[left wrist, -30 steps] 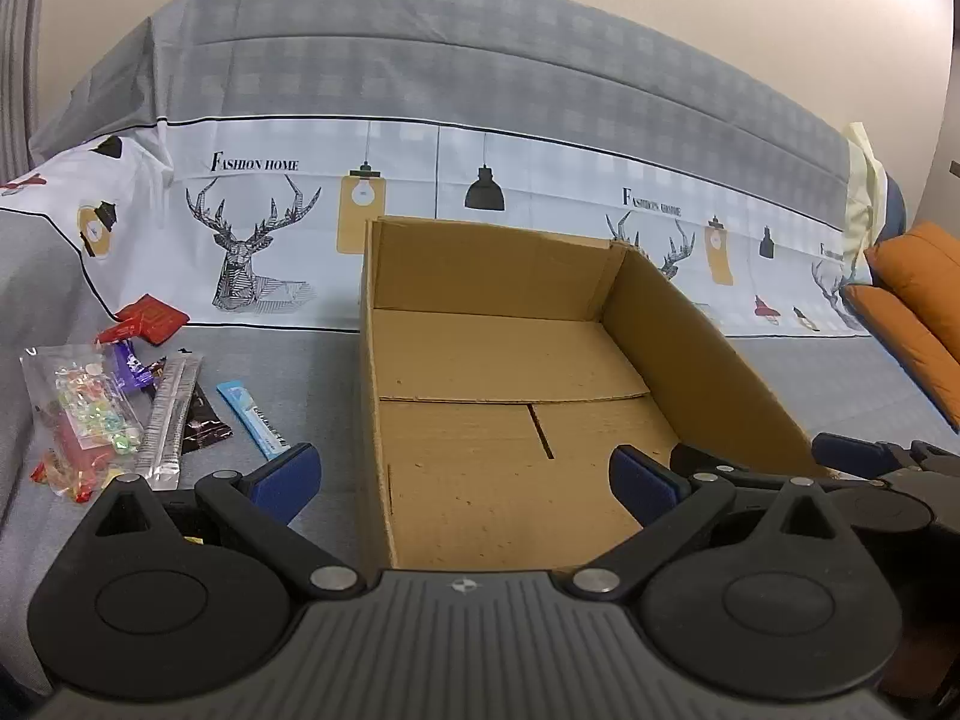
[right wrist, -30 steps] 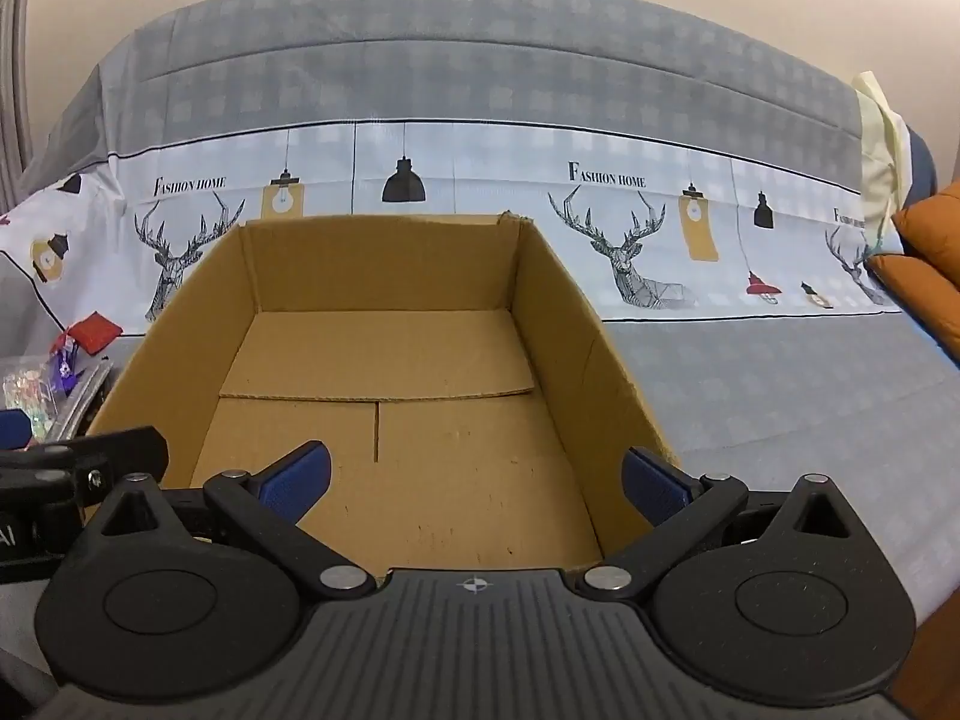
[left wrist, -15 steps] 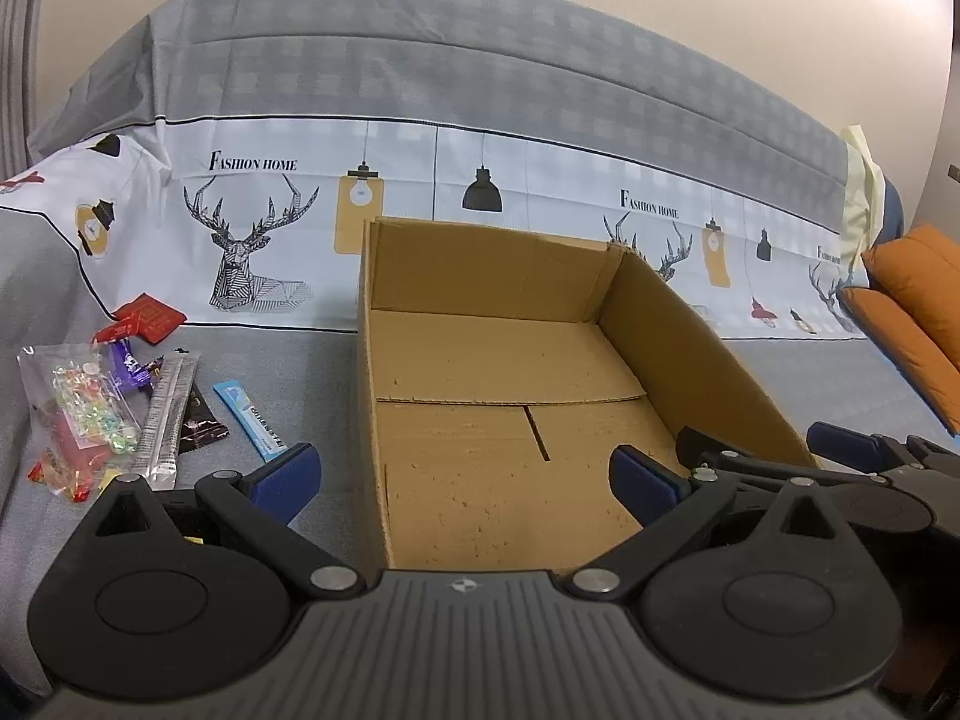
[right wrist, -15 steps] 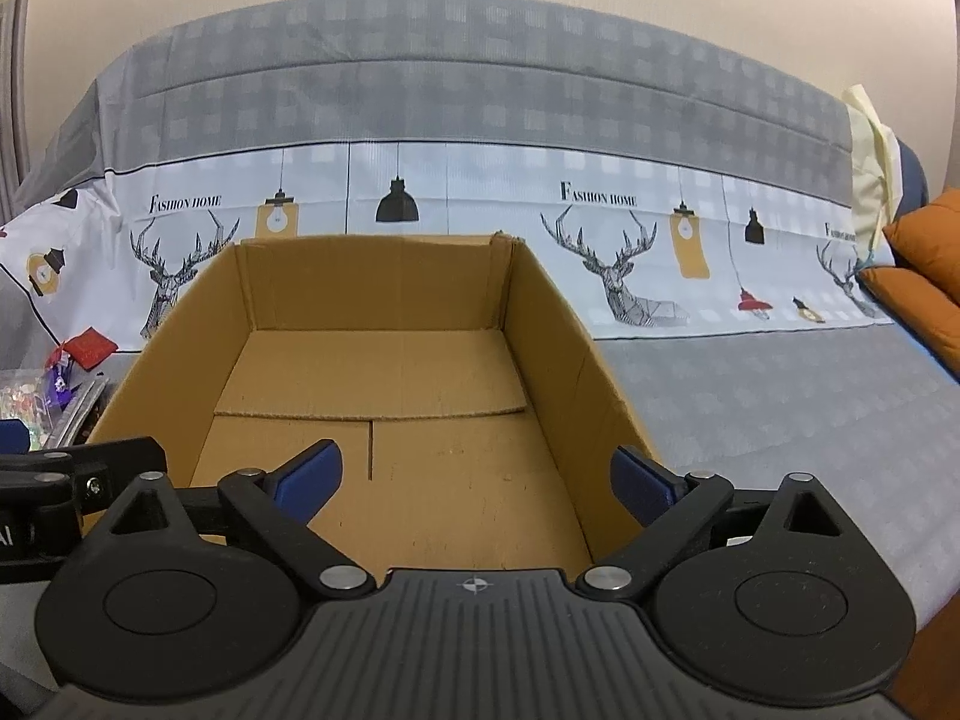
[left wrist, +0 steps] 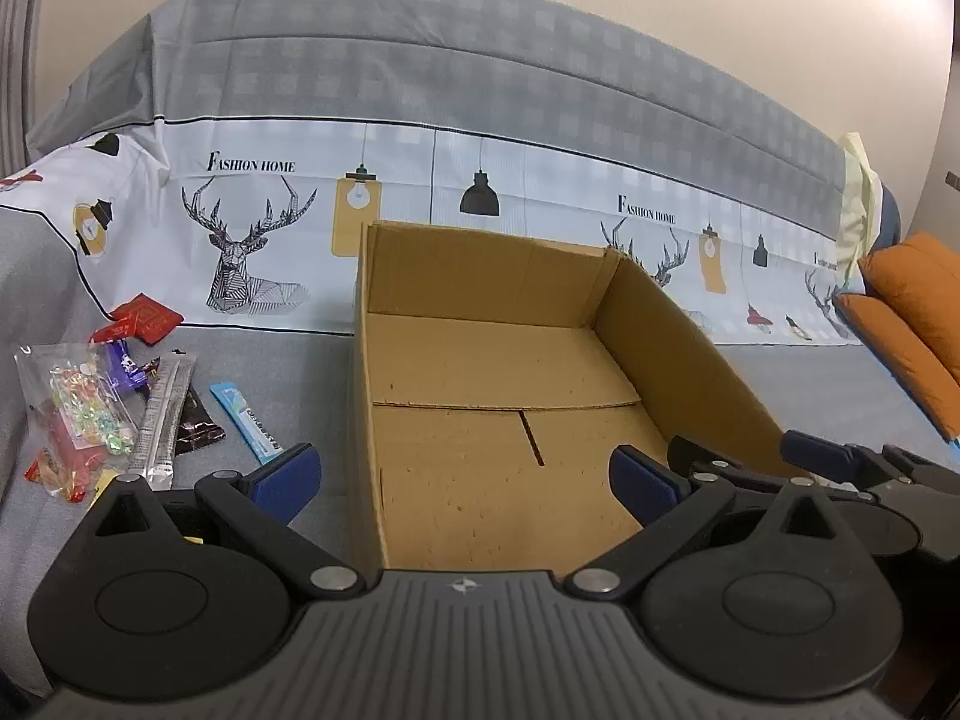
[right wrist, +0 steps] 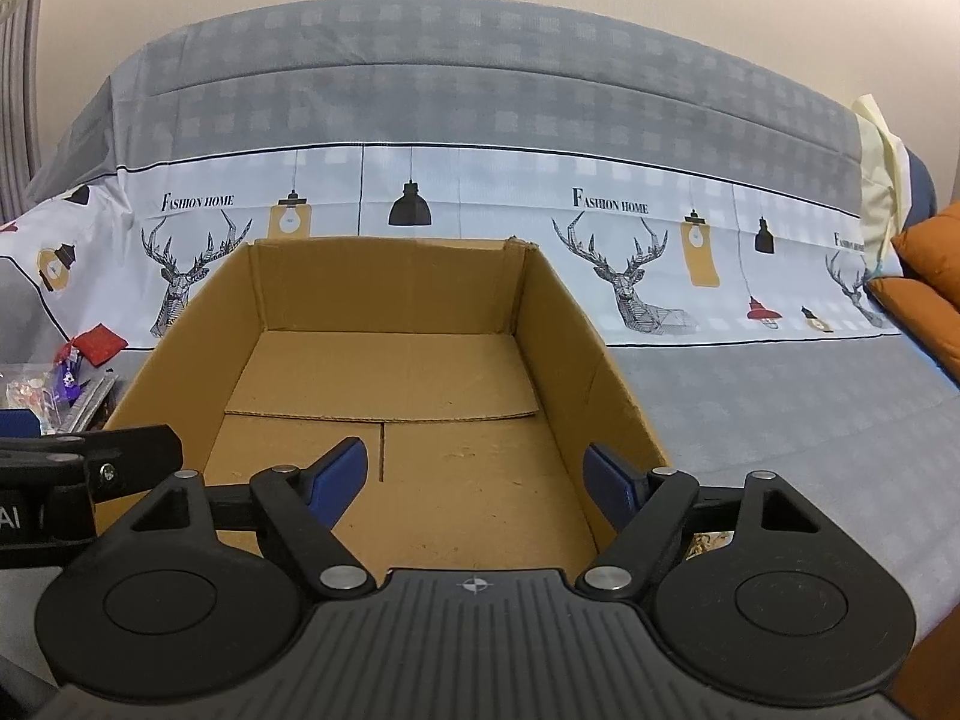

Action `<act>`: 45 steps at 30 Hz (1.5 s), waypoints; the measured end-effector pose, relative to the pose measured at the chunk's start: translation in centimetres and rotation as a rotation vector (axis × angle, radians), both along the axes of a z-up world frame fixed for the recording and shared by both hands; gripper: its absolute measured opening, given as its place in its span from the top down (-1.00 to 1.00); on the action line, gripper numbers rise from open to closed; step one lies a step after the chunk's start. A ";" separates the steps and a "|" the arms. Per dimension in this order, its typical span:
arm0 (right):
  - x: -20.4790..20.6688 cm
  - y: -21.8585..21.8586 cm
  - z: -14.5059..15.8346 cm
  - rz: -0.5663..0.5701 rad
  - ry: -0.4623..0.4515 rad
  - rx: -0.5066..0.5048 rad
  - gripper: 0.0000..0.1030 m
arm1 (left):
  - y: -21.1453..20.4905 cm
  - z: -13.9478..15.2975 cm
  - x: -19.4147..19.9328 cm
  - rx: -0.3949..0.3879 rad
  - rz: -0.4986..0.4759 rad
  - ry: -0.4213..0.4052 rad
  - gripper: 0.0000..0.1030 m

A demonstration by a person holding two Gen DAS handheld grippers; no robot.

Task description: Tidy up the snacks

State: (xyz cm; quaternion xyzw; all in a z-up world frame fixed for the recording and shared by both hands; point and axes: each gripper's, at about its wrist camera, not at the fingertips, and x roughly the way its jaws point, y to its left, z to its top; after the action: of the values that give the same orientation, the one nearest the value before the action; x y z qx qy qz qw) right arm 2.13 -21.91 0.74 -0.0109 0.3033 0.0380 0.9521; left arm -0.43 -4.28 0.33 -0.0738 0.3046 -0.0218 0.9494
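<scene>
**Box empty, snacks unsorted**

Box sat empty on the sofa, near the middle of the seat, open top up; nothing had gone in. By my judgement the task had barely begun. Snacks lay in a loose heap toward the sofa's left end, just beside the box and outside it. The blue stick and the silver sachet lay flat, long axes running roughly from the front edge toward the backrest, the stick slanted. The box's long axis ran the same way. Left gripper stood spread and empty, straddling the box's left wall. Right gripper was also apart with nothing between the jaws, which had just been closing.
</scene>
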 end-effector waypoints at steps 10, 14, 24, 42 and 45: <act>-0.1 2.9 0.9 0.029 -0.024 0.061 -0.12 | 3.1 1.1 -0.8 0.008 0.049 -0.029 -0.55; -0.4 6.0 2.3 0.108 -0.056 0.107 -0.02 | 5.5 1.9 -1.7 0.006 0.051 -0.058 0.11; -0.6 13.6 3.9 0.277 -0.052 0.152 -0.04 | 13.7 7.4 -2.3 0.041 0.081 -0.123 0.28; 0.6 25.4 -0.7 0.668 0.101 -0.041 -0.27 | 24.9 -2.2 3.9 -0.068 0.344 0.126 -0.27; 2.1 26.0 -1.9 0.681 0.141 -0.074 -0.32 | 26.1 -3.1 4.5 -0.094 0.385 0.156 -0.27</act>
State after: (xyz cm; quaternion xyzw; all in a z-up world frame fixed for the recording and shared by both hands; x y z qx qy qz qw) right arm 4.22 4.09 -1.21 -0.1434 0.3483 0.3430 0.8605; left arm 4.02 21.80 -2.78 -0.1762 0.3562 0.1514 0.9051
